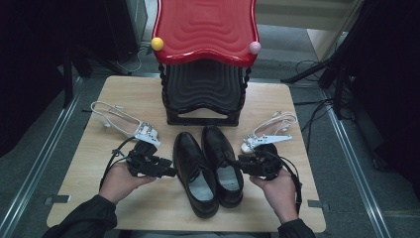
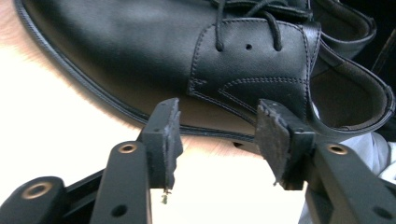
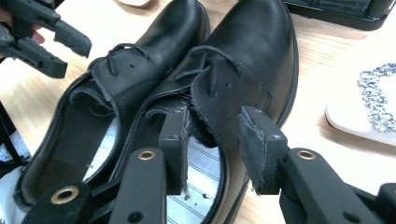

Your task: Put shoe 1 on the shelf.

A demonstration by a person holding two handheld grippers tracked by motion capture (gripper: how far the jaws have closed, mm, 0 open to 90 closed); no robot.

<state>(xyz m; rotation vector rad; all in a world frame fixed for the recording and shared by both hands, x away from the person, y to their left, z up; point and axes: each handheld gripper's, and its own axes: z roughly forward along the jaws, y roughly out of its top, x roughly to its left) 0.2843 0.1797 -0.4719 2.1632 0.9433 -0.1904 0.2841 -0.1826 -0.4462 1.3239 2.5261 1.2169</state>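
Two black lace-up shoes stand side by side in the middle of the table, toes pointing away: the left shoe [image 1: 194, 173] [image 2: 140, 51] [image 3: 135, 65] and the right shoe [image 1: 224, 161] [image 3: 252, 51]. My left gripper [image 1: 171, 172] [image 2: 219, 116] [image 3: 65, 56] hovers just left of the left shoe's side, jaws open with nothing between them. My right gripper [image 1: 241, 162] [image 3: 212, 121] straddles the right shoe's outer side wall near the laces, one jaw inside the opening and one outside. Its pads stand apart from the leather, so it is open.
A white strappy sandal [image 1: 124, 124] lies at the left of the wooden table [image 1: 99, 198], and its mate [image 1: 270, 133] [image 3: 369, 107] at the right. A stack of black stools [image 1: 203, 91] topped by a red one [image 1: 205, 27] stands at the back centre.
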